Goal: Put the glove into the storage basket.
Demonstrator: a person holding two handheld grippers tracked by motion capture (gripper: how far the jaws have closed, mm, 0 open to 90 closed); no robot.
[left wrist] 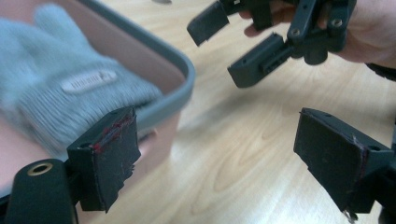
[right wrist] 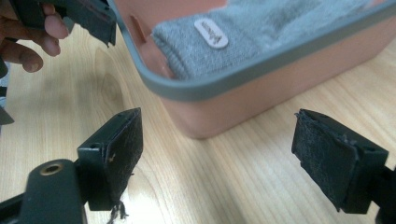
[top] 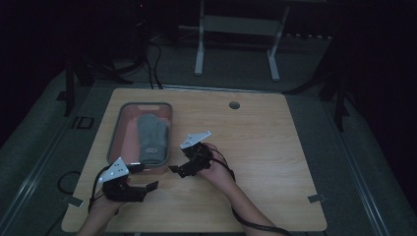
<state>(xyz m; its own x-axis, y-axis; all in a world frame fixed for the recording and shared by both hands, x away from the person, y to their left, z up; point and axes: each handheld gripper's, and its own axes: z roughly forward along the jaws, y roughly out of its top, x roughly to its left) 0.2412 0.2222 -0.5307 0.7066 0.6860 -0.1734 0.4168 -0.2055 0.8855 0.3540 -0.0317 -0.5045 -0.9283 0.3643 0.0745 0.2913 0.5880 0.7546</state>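
Note:
A pink tray with a grey rim [top: 114,132] sits on the left half of the wooden table, and a grey knitted mitten [top: 151,136] lies flat in it. My left gripper [top: 145,177] hovers just off the tray's near corner, open with nothing between its jaws. My right gripper [top: 179,161] is right of that near corner, also open and holding nothing. In the left gripper view, the left gripper [left wrist: 219,154] frames bare wood beside the tray [left wrist: 183,70] and mitten [left wrist: 60,88], with the right gripper [left wrist: 243,46] beyond. In the right gripper view, the right gripper [right wrist: 219,156] faces the tray wall [right wrist: 261,98] and mitten [right wrist: 261,28].
A round cable hole [top: 234,105] sits near the table's far edge. Bare wood [top: 265,147] stretches right of the grippers. A white desk frame [top: 236,29] stands on the dark floor behind the table, and cables trail from both grippers.

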